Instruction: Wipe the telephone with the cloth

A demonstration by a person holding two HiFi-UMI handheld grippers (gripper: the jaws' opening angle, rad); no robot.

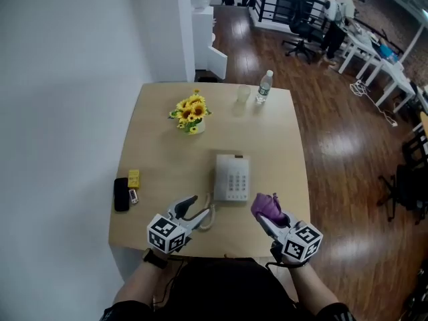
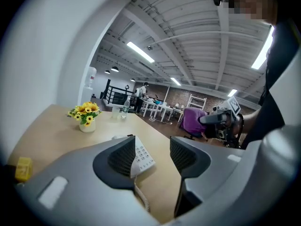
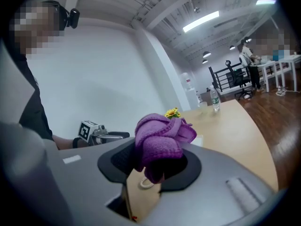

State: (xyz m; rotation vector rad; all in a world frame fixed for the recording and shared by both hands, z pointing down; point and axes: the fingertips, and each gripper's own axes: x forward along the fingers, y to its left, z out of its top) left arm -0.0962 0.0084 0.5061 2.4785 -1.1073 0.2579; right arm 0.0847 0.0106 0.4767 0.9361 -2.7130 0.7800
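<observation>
The right gripper [image 3: 155, 161] is clamped on the bunched purple cloth [image 3: 162, 134]; the left gripper [image 2: 152, 147] hangs spread and empty. The telephone [image 1: 232, 177] sits just ahead on the bench [image 1: 160, 139]; wiping seems not yet begun, so next lower the cloth onto it

Before me, a light wooden table [image 1: 167, 152] carries a white push-button telephone [image 1: 232, 177] near centre, potted yellow sunflowers [image 1: 190, 114] far left, and a clear plastic bottle [image 1: 264, 87] far right.
</observation>
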